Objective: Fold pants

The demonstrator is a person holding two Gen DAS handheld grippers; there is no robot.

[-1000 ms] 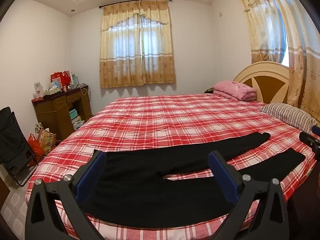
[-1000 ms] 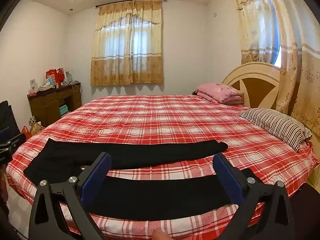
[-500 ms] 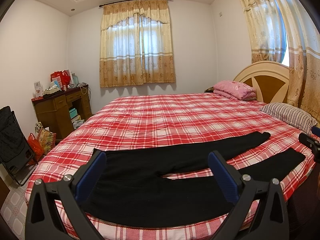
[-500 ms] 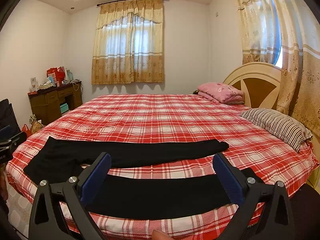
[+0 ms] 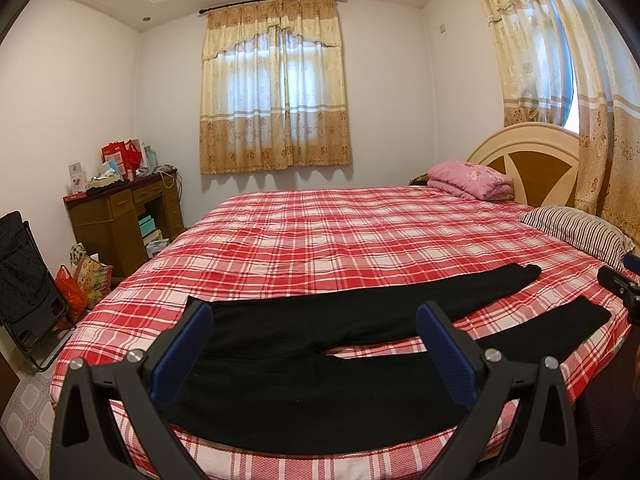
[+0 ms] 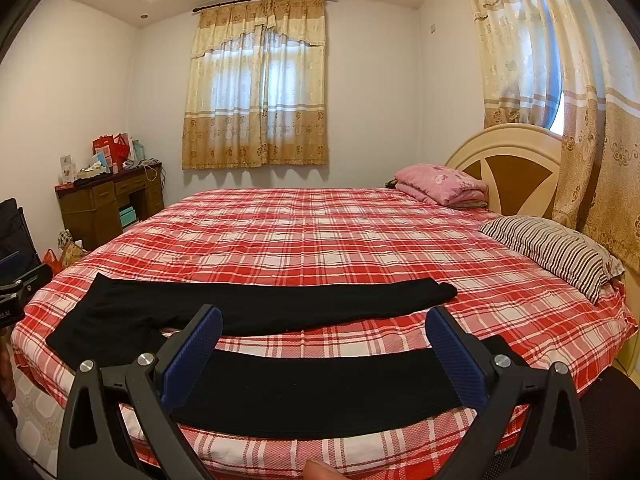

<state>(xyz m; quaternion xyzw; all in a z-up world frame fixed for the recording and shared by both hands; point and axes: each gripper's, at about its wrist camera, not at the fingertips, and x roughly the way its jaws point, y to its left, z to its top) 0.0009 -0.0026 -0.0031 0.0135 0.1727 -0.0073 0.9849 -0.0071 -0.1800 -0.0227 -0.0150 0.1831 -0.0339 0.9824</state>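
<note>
Black pants (image 5: 320,360) lie flat on the near edge of the red plaid bed (image 5: 340,232), waist to the left, both legs spread apart and pointing right. My left gripper (image 5: 314,344) is open and empty, hovering above the waist and upper legs. My right gripper (image 6: 324,354) is open and empty above the near leg of the pants (image 6: 312,388); the far leg (image 6: 300,304) lies beyond it. Each gripper's edge shows in the other's view.
A striped pillow (image 5: 580,232) and a folded pink blanket (image 5: 472,178) lie by the headboard (image 5: 528,160) at the right. A cluttered wooden desk (image 5: 116,216), bags (image 5: 80,280) and a black folding chair (image 5: 28,288) stand on the left.
Both grippers have drifted very slightly; the pants have not moved and both stay open.
</note>
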